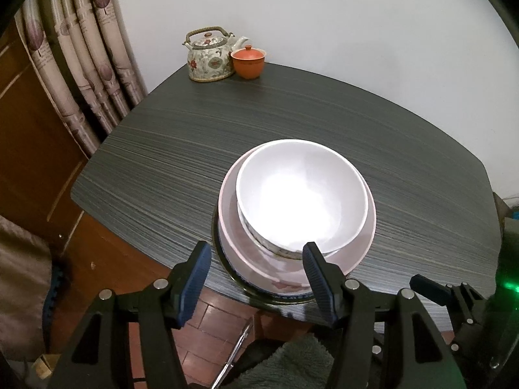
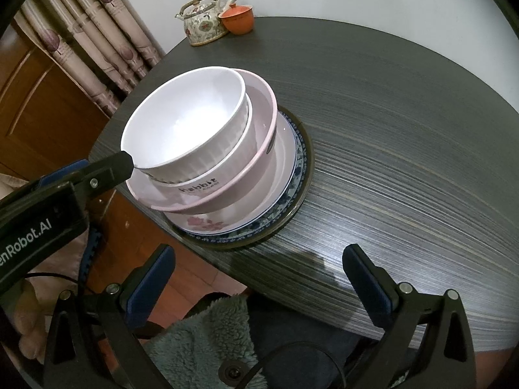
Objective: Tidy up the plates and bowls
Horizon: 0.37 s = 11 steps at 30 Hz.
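A stack of dishes stands near the table's front edge. On top is a white ribbed bowl (image 1: 300, 191) (image 2: 185, 123), nested in a white bowl marked "Rabbit" (image 2: 207, 178), inside a pink bowl (image 1: 356, 253) (image 2: 256, 162), on a floral plate (image 2: 207, 222) and a blue-patterned plate (image 2: 300, 162). My left gripper (image 1: 256, 259) is open just in front of the stack; its right finger (image 2: 113, 165) touches the white bowl's near rim. My right gripper (image 2: 259, 262) is open and empty at the table's front edge, right of the stack.
A floral teapot (image 1: 211, 55) (image 2: 202, 22) and an orange lidded cup (image 1: 248, 61) (image 2: 236, 17) stand at the far corner of the dark table (image 1: 405, 149) (image 2: 405, 129). Curtains (image 1: 81, 64) hang at the left. A green fleece cloth (image 2: 201, 343) lies below the table edge.
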Motion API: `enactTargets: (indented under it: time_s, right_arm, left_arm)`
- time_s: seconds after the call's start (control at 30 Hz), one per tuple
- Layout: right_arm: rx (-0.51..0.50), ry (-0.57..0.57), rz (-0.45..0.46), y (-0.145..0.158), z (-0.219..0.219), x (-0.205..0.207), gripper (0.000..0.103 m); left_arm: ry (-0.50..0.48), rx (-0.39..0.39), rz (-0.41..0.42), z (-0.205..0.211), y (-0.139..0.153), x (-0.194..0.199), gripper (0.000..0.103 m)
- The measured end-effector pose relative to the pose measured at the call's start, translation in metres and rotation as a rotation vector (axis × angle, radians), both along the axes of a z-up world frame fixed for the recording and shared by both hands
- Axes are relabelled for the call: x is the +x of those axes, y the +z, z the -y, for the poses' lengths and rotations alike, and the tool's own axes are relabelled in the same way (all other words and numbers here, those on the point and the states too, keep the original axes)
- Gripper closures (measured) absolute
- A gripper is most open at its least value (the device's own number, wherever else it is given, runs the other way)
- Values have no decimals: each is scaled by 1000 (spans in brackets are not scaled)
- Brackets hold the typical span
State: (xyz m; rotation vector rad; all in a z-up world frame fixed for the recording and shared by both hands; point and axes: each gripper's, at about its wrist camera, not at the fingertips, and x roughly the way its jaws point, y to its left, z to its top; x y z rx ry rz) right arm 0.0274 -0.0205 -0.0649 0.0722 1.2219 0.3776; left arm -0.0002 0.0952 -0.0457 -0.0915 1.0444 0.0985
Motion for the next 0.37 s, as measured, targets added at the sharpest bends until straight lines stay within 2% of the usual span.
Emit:
enactTargets:
  time_s: [0.37]
  right_arm:
    - [3,-1,0,0,0,0,1]
  left_arm:
    - [12,-19,-14,-3,-3,0,43]
